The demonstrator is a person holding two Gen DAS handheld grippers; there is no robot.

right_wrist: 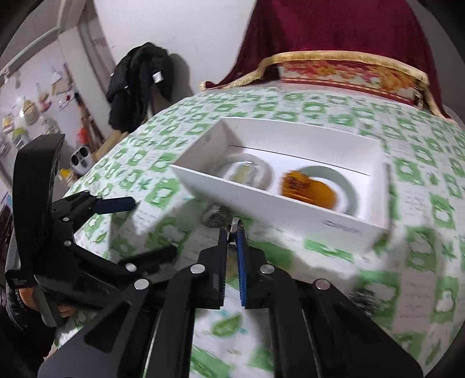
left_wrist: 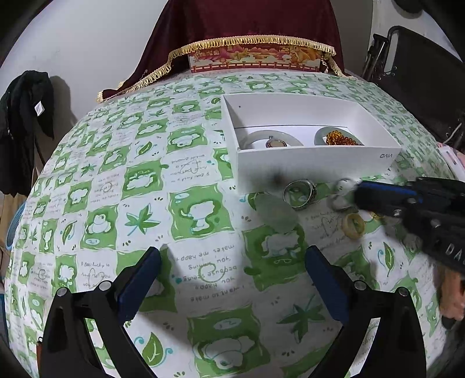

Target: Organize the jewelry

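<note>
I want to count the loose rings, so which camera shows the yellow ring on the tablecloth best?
The left wrist view: the yellow ring lies sharp and whole on the tablecloth, just beside the right tool. In the right wrist view I cannot make it out; the picture is blurred and that tool covers the spot.

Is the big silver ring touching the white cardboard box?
Apart. In the left wrist view, patterned cloth shows between the big silver metal ring and the white cardboard box's front wall.

wall: plain white, far beyond gripper
desk: green/white frog-leaf cloth
drape: dark red w/ gold fringe, far end
black garment: hung far left
</note>
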